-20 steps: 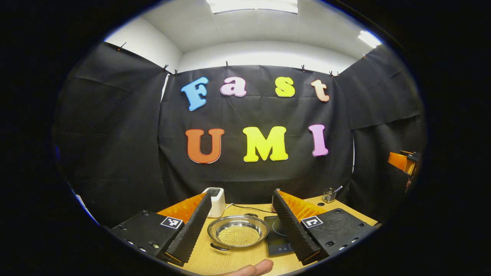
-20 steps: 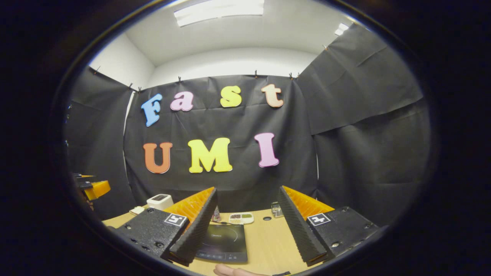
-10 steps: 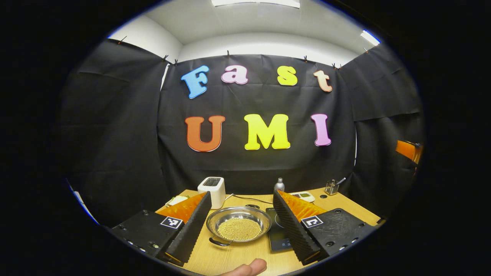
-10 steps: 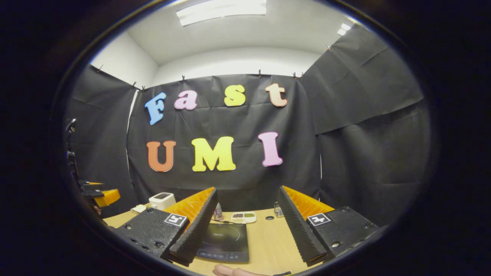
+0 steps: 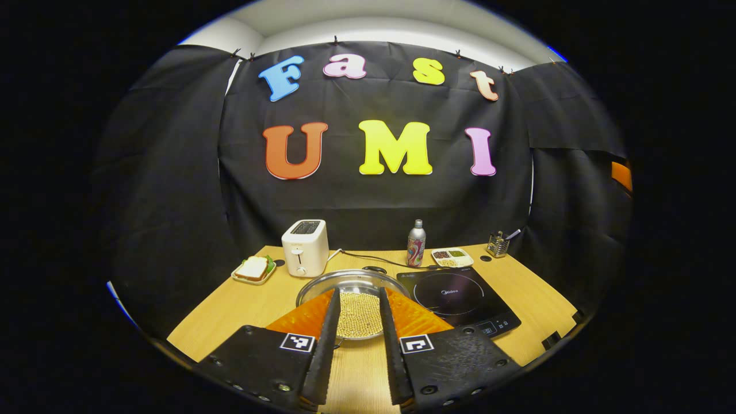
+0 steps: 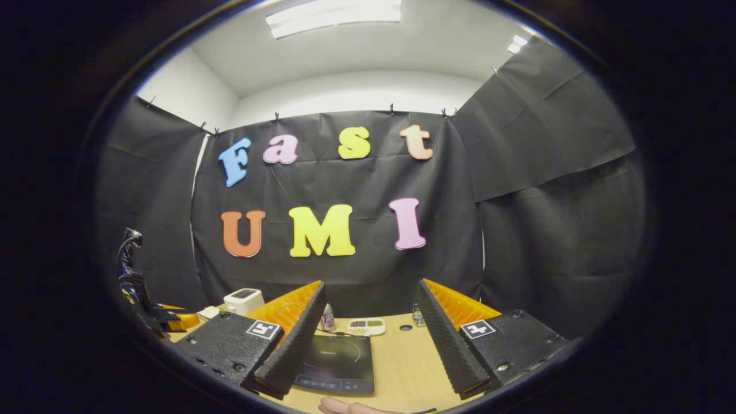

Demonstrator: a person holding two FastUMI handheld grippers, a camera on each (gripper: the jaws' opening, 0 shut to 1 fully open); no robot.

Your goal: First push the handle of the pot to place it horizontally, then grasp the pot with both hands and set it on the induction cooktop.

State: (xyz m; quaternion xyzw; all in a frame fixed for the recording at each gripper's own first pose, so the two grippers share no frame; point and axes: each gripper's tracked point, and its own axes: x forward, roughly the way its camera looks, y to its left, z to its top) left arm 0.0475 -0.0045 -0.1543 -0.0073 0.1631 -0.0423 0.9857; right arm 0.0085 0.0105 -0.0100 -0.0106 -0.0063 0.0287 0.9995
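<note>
A shallow steel pot [image 5: 347, 278] holding yellowish beads sits on the wooden table [image 5: 241, 305], just left of the black induction cooktop [image 5: 457, 298]. My left gripper [image 5: 357, 291] hovers in front of the pot, its fingers narrowed to a slim gap with nothing between them; I see the beads through the gap. The pot's near handle is hidden behind the fingers. My right gripper [image 6: 371, 284] stands wide open and empty above the table, with the cooktop [image 6: 339, 362] low between its fingers. The left gripper [image 6: 144, 313] appears at the far left of the right gripper view.
At the back of the table stand a white toaster [image 5: 305, 247], a plate with a sandwich [image 5: 253, 269], a patterned bottle [image 5: 416, 243], a small divided dish [image 5: 452, 256] and a utensil holder [image 5: 498, 244]. A cable runs behind the pot. A fingertip [image 6: 345, 407] shows below.
The left gripper has tipped down toward the table and pot, and its fingers have drawn much closer together. The right gripper has barely moved and stays wide open.
</note>
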